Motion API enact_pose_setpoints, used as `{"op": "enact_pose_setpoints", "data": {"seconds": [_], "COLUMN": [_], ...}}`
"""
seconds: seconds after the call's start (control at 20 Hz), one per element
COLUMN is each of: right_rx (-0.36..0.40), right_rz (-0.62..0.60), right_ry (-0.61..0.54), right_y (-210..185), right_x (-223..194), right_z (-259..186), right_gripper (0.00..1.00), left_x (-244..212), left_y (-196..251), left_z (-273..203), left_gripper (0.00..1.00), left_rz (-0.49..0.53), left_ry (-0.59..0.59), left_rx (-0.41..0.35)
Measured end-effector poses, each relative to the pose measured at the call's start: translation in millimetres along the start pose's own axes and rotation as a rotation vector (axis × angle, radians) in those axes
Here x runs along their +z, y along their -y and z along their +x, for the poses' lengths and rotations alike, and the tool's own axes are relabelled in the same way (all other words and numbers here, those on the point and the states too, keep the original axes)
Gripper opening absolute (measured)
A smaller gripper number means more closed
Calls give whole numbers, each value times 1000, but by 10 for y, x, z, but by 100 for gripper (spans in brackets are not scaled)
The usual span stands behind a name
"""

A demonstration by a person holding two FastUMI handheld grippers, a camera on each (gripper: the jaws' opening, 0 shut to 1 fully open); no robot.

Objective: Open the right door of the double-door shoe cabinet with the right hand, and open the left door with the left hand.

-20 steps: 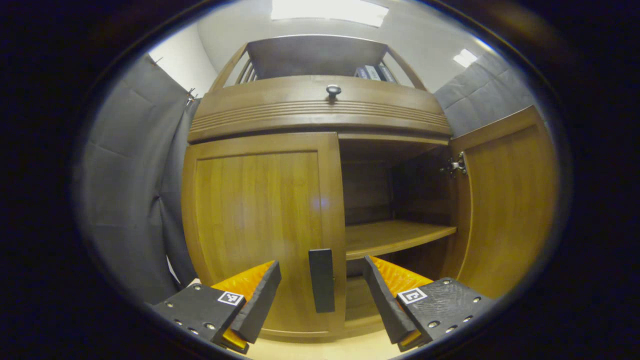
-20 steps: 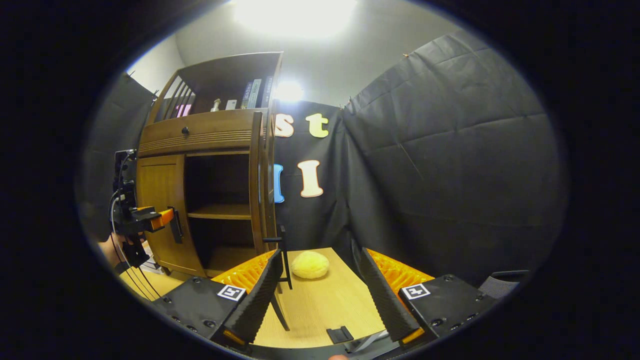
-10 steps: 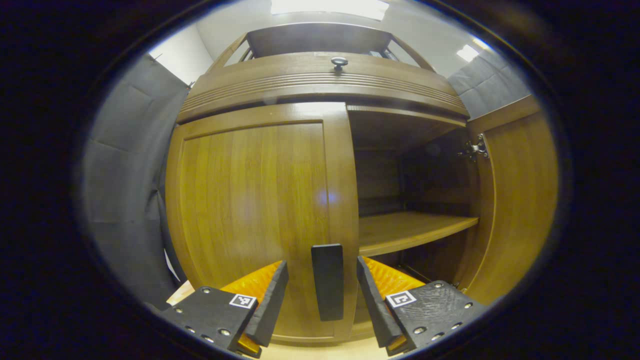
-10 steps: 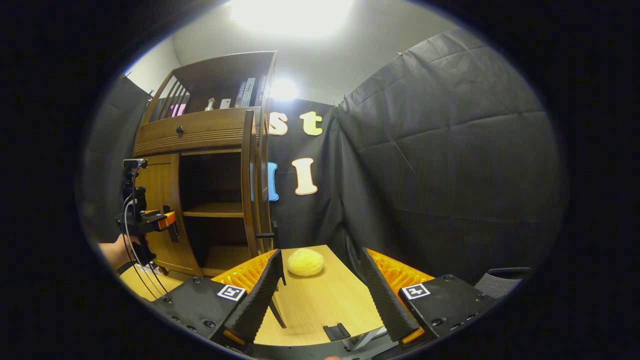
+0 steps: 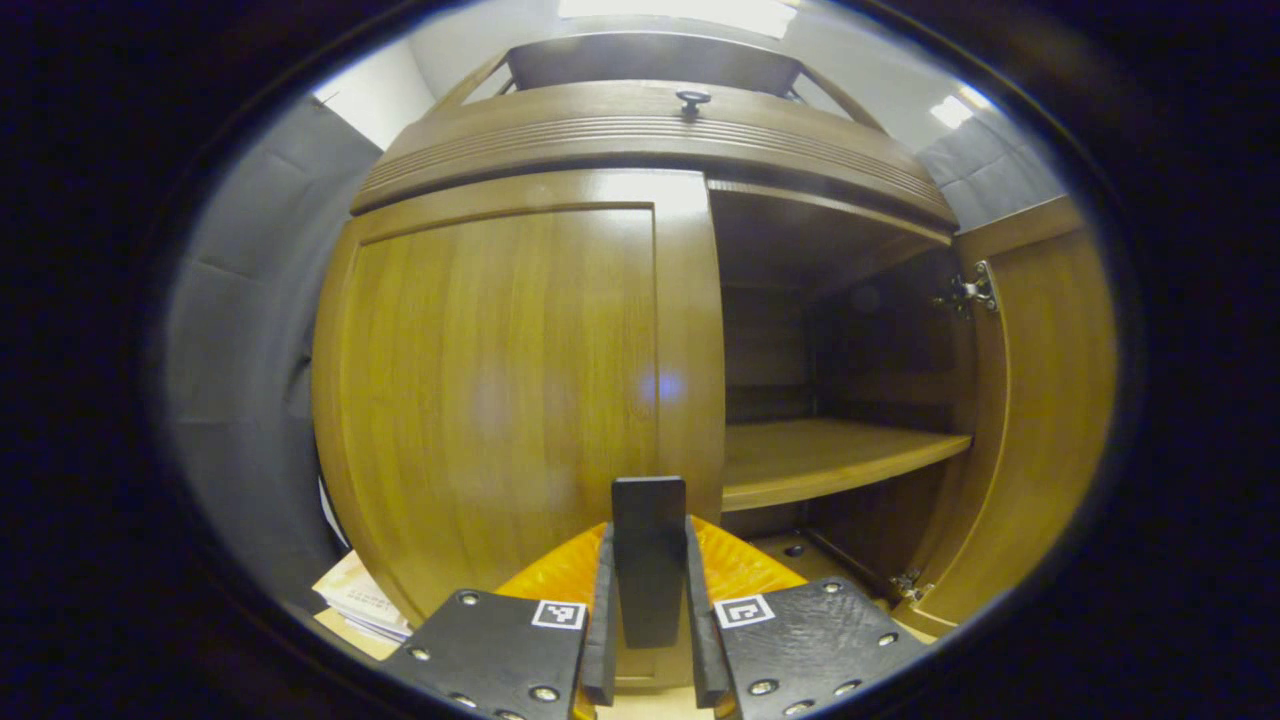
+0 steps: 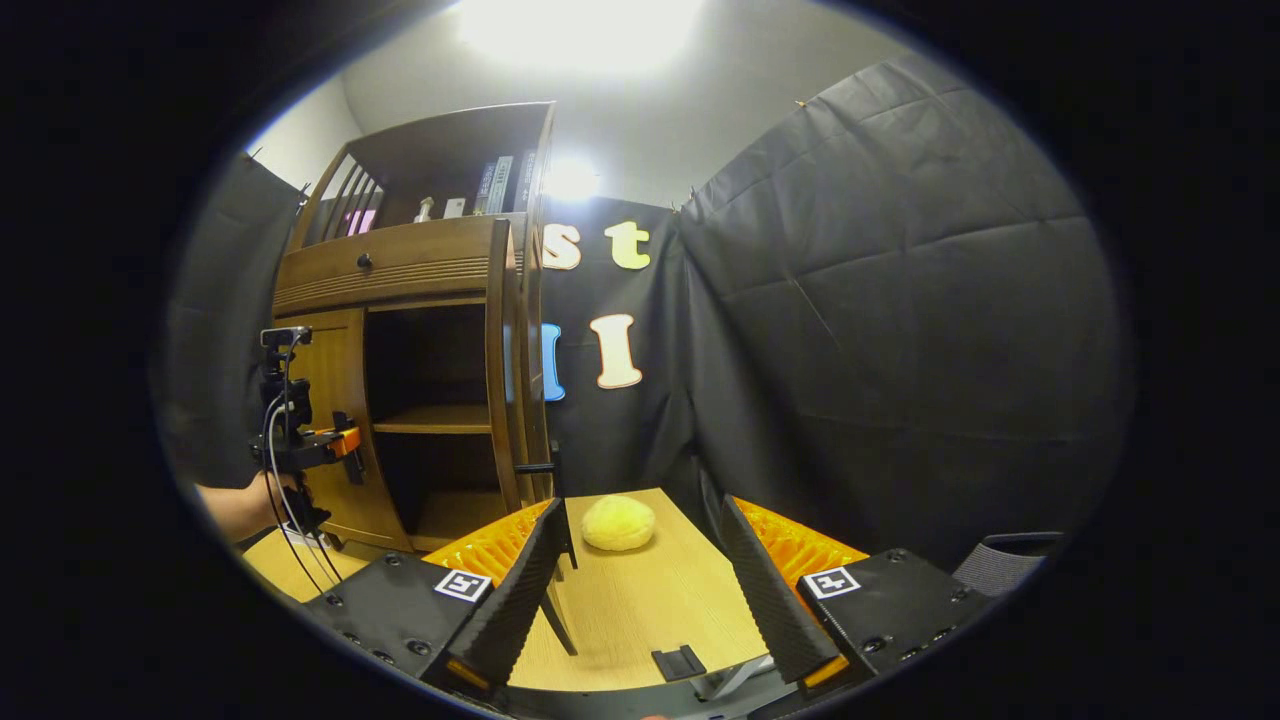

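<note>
One door of the shoe cabinet (image 5: 640, 130) is left to open: the left door (image 5: 500, 370), flush in its frame. Pull straight back first, then let the hand follow the door's arc around its left-edge hinges; judged risk is the pads sliding off the slim handle if the pull angles sideways, so keep the grip square.

Taking the left door handle (image 5: 649, 540) as landmark: the left door panel spreads to its left. The left gripper (image 5: 648, 620) sits right on the handle, both fingers (image 5: 601, 620) closed against its sides, the dark bar standing upright between them. To the handle's right is the open compartment with a bare shelf (image 5: 830, 460), and further right the right door (image 5: 1040, 400), swung wide, hinge visible near its top.

In the right gripper view the same grip shows far left, a hand (image 6: 240, 505) holding the tool. The right gripper (image 6: 645, 590) is well right of the handle, spread wide, holding nothing, over the tabletop (image 6: 640, 610) near a yellow round thing (image 6: 618, 523).
</note>
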State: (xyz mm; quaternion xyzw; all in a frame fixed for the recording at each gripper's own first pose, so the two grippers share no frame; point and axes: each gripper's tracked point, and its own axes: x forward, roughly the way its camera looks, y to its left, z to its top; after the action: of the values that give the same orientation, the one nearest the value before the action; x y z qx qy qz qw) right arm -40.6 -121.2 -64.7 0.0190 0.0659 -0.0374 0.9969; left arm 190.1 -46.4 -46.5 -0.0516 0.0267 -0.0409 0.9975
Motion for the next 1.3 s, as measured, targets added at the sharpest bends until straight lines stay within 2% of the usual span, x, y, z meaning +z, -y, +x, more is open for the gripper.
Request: {"op": "enact_pose_setpoints", "data": {"seconds": [0.05,0.2,0.25,0.35,1.0,1.05,1.1,1.3], "right_rx": [-1,1,4,11,116,124,130,158], "right_rz": [-1,3,7,12,6,8,9,18], "right_ry": [1,6,8,11,11,11,11,13], "right_y": [15,44,39,22,-290,-317,-340,-459], "right_x": [2,-5,-3,-6,-41,-41,-50,-57], "right_z": [-11,-19,-23,-26,56,58,65,88], "right_gripper": [97,97,97,97,97,100,97,98], "left_x": [35,18,31,68,49,59,50,46], "left_y": [14,-19,-18,-24,-31,-33,-35,-37], "left_z": [-35,-86,-103,-137,-152,-150,-155,-151], "left_gripper": [27,19,22,19,19,22,24,24], "left_rz": [14,8,3,6,-18,-21,-24,-41], "left_ry": [-11,-34,-36,-34,-33,-35,-36,-38], "left_rx": [9,15,14,12,29,30,31,42]}}
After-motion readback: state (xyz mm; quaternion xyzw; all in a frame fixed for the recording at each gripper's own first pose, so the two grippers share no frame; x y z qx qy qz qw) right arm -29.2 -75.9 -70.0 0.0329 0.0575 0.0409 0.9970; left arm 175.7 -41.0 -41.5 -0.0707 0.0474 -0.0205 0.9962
